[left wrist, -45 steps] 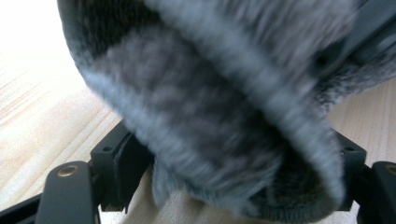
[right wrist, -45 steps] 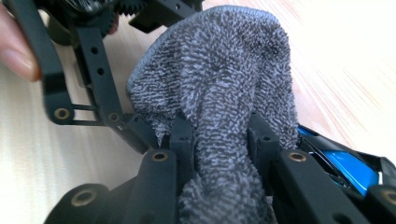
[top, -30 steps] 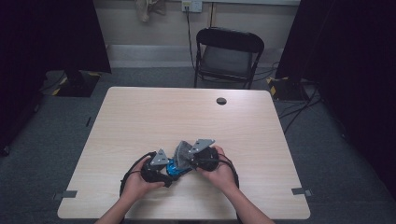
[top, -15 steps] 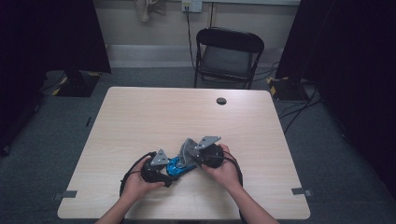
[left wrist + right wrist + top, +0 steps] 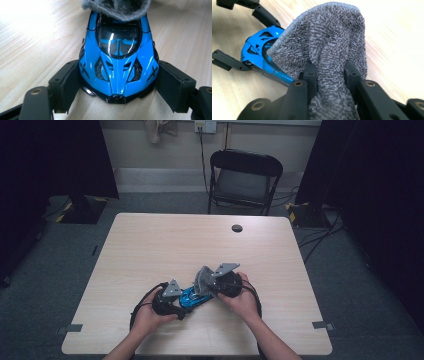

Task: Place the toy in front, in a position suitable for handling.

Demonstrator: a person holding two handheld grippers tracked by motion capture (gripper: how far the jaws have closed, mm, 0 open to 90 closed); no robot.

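The left hand-held gripper (image 5: pixel 181 303) is closed on a blue toy car (image 5: pixel 119 58), whose sides are pressed by the 2 black pads (image 5: pixel 71 82) in the left gripper view. The car is seen there lengthwise, with its dark glossy windscreen facing up and 1 end pointing toward the camera between the jaws. The right hand-held gripper (image 5: pixel 329 72) is clamped on a bunched grey towel (image 5: pixel 329 45), a fold of which is pinched between its 2 jaws while the rest fans out above them. In the right gripper view the towel is draped against 1 end of the car, and the far end of the car in the left gripper view is covered by the grey pile. In the high view the car (image 5: pixel 192 297) is found on the pale wooden desk (image 5: pixel 150 250), near the edge closest to the person, between the 2 hands, with the towel (image 5: pixel 202 279) resting on its right part. A small black round object (image 5: pixel 237 228) is set on the desk well apart from the car, near the far edge. A black folding chair (image 5: pixel 243 180) is placed beyond the desk.
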